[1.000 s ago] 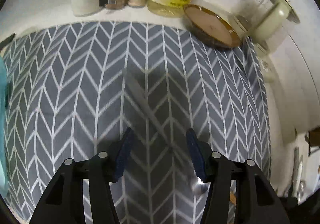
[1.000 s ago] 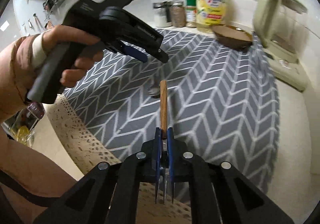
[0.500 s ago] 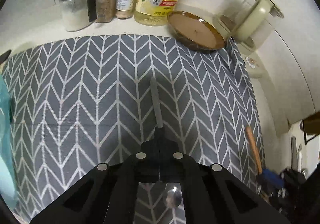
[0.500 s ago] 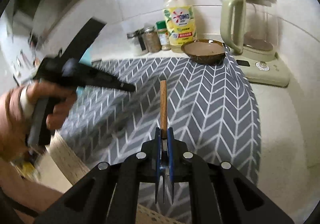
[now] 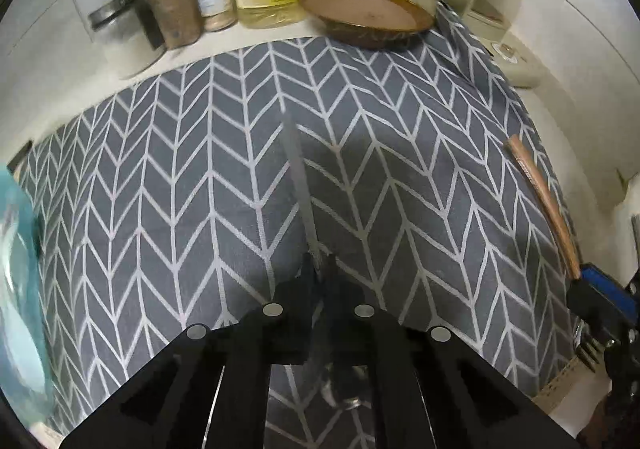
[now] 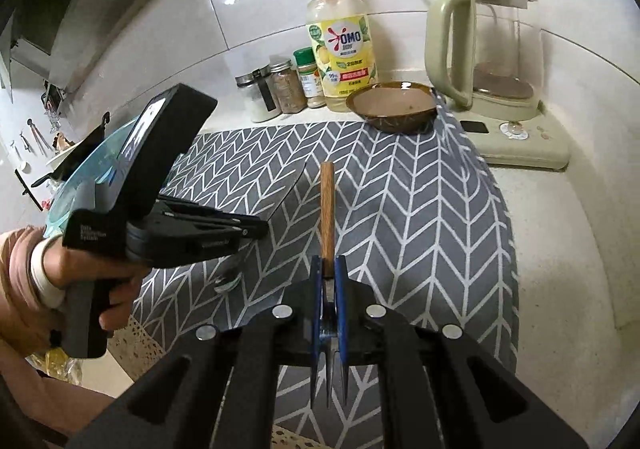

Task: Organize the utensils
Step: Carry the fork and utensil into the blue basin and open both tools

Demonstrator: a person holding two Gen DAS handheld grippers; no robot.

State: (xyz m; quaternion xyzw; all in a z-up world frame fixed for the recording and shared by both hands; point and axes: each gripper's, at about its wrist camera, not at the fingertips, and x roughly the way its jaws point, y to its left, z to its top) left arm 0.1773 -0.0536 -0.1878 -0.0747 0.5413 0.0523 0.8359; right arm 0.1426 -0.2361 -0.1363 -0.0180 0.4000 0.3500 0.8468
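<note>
**Utensils held one per gripper above the mat**

Utensils here are two. Nearest the right wrist camera, the right gripper [image 6: 329, 277] is closed on a fork [image 6: 327, 217] at the junction of neck and wooden handle; the tines point back toward the camera and the handle runs straight ahead, away from it, so the long axis lies along the line of the fingers. In the left wrist view the left gripper [image 5: 319, 269] is clamped on a spoon [image 5: 299, 177]: its flat metal handle projects forward and slightly left, and the bowl sits back beneath the gripper body (blurred, partly hidden). Both utensils appear to be clear of the grey chevron mat [image 6: 420, 209] that covers the bench [image 6: 560, 249]. Farther off stand a brown bowl [image 6: 391, 105], three spice jars [image 6: 280, 91], a dish-soap bottle [image 6: 340, 49] and, to the right, a kettle [image 6: 488, 49].

Risks, as judged: each grip sits near one end of a long, smooth utensil, so a quick swing or wrist roll could pivot it between the pads or let it slip out. The spoon's thin handle offers little surface to hold. The two grippers work close together, and a converging move could knock the handles against each other.
</note>
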